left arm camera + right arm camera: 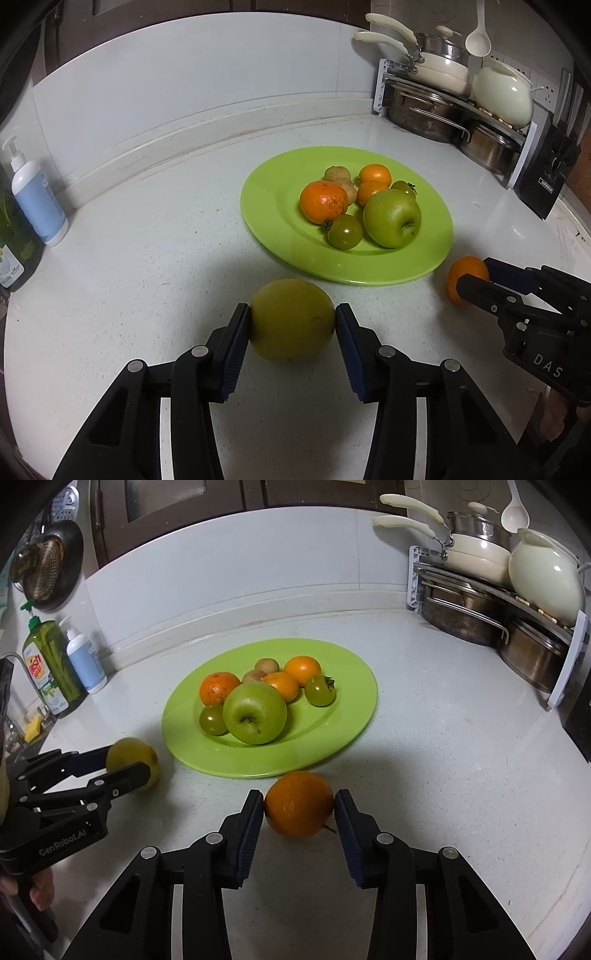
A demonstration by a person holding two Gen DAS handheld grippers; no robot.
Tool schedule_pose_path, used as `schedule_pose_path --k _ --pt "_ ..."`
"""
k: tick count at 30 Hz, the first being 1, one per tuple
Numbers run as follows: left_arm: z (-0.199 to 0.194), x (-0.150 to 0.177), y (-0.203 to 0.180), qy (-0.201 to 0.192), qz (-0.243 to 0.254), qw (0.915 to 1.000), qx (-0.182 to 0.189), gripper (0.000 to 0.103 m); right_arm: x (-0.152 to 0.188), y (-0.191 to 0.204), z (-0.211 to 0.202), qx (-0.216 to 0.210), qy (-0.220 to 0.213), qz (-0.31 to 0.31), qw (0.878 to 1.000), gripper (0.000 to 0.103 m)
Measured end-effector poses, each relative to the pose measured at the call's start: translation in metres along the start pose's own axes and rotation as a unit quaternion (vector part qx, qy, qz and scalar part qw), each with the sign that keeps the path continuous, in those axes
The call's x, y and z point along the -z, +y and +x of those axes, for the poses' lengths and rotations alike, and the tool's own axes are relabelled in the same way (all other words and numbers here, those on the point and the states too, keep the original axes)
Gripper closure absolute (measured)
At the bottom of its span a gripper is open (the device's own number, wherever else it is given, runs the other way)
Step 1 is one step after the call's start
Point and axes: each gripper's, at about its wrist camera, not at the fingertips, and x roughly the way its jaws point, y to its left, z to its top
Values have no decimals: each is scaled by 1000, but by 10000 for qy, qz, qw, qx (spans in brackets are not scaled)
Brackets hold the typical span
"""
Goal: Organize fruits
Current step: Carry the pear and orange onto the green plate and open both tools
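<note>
We have the left tongs (291,325) clamped on the yellow fruit (291,319) at lower centre, and the right tongs (299,805) clamped on the orange (298,803), both on the worktop (147,258) just below the green plate (280,236). Round skins may slip out when lifted and roll away; setting them down could knock the crowded fruit pile (391,218).

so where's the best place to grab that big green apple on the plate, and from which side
Grip the green apple across its widest middle, coming from above. It lies tipped, stem dimple facing the cameras, and is boxed in: a tangerine and green tomato on one side, a smaller orange fruit behind. Set the pads on its near-right and far-left flanks, where gaps look widest on the green plate.
</note>
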Motion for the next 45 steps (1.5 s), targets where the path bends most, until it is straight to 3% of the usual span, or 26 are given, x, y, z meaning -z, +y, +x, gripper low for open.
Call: schedule_pose_path --k 15,26,37,45 --pt "-46 0 -7 -471 73 9989 47 57 -6 8 -34 -106 -378 -49 9992 63" --pt "-70 -22 -14 -833 183 9963 110 57 -32 7 -56 -200 -724 -111 9971 63" --pt "-60 -66 -19 -978 377 9944 91 57 -78 6 -50 -176 -940 -322 9949 63" --pt "-30 -99 -19 -871 564 9945 118 57 -113 6 -16 -251 -801 -446 9955 63"
